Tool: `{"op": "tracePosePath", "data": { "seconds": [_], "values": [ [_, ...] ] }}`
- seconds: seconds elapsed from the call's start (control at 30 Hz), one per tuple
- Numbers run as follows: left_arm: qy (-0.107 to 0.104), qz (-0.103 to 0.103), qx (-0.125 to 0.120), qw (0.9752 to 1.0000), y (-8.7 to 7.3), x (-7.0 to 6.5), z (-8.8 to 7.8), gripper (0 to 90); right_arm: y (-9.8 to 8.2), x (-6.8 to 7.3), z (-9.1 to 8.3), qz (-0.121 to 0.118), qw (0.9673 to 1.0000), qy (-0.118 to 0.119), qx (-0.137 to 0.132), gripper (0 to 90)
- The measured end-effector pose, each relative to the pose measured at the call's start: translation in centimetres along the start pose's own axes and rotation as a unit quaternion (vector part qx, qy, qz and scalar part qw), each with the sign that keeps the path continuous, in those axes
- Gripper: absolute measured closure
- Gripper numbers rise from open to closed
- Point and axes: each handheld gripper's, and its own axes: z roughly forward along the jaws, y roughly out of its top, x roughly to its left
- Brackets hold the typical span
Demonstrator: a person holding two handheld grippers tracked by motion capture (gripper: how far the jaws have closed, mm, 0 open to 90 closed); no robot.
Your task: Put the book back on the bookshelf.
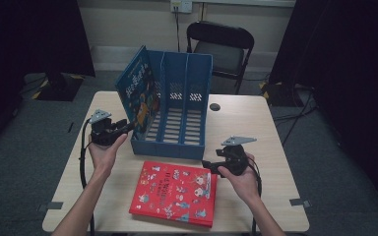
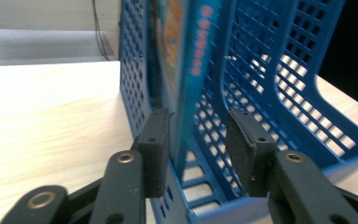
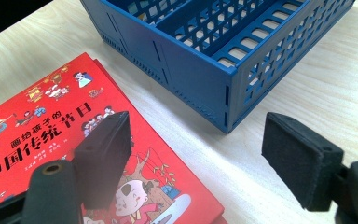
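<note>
While the blue book (image 1: 139,91) stands on edge in the leftmost slot of the blue file rack (image 1: 184,142), leaning against the rack's left wall, the left gripper (image 1: 126,127) sits at the rack's nine o'clock side with its jaws parted around the book's lower edge, the pads not pressing on it. The right gripper (image 1: 207,165) hovers at the rack's five o'clock, jaws wide apart and empty, over the right edge of the red book (image 1: 174,191) lying flat on the table (image 1: 256,123).

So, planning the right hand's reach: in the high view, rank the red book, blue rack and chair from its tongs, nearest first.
1. Red book, flat beside the right tongs.
2. Blue rack, just beyond, mid-table.
3. Chair, behind the table.
</note>
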Motion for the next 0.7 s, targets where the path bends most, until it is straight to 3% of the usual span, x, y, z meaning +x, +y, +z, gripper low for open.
{"op": "tracePosePath", "data": {
  "seconds": [0.3,0.4,0.6,0.7],
  "values": [
    [-0.032,0.035,0.024,0.9986,-0.2,-1.2,-2.1,64.1,-0.4,0.3,0.3,-0.005,0.9999,0.001,0.011,24.3],
    [-0.038,0.031,0.028,0.9984,-0.9,-1.6,-2.7,65.2,-0.6,0.4,0.3,-0.009,0.9998,0.002,0.017,24.3],
    [-0.040,0.044,0.047,0.9971,-2.7,-2.0,-3.6,64.5,-1.5,0.8,-0.2,-0.018,0.9994,0.002,0.029,24.8],
    [-0.047,0.048,0.062,0.9958,-4.0,-2.1,-4.0,62.1,-2.1,0.9,-0.3,-0.017,0.9991,0.014,0.036,25.4]
  ]
}}
